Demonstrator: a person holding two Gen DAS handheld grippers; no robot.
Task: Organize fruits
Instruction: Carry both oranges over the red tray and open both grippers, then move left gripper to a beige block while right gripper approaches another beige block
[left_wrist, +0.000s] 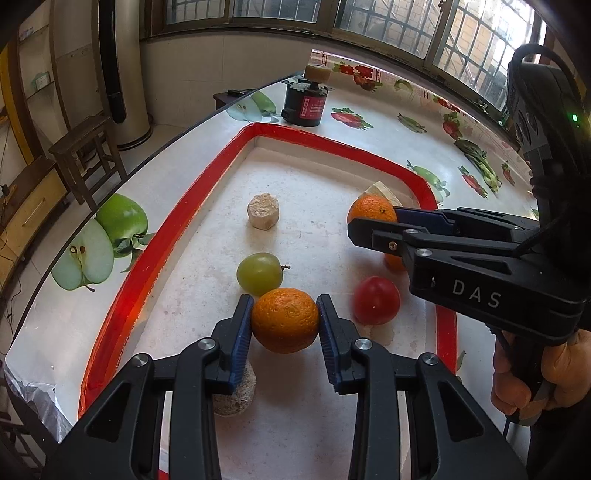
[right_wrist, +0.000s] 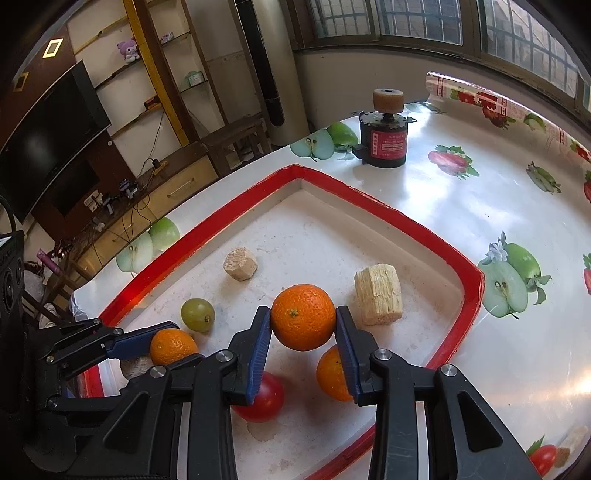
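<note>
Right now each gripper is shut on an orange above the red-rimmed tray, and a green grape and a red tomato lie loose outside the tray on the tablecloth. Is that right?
Not quite. The green grape and red tomato lie inside the red-rimmed tray, as the left wrist view shows. The rest holds: the left gripper and right gripper are each shut on an orange.

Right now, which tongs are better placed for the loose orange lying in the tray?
Right: the loose round orange sits directly under the right tongs; left tongs are farther. Each holds an orange already.
</note>
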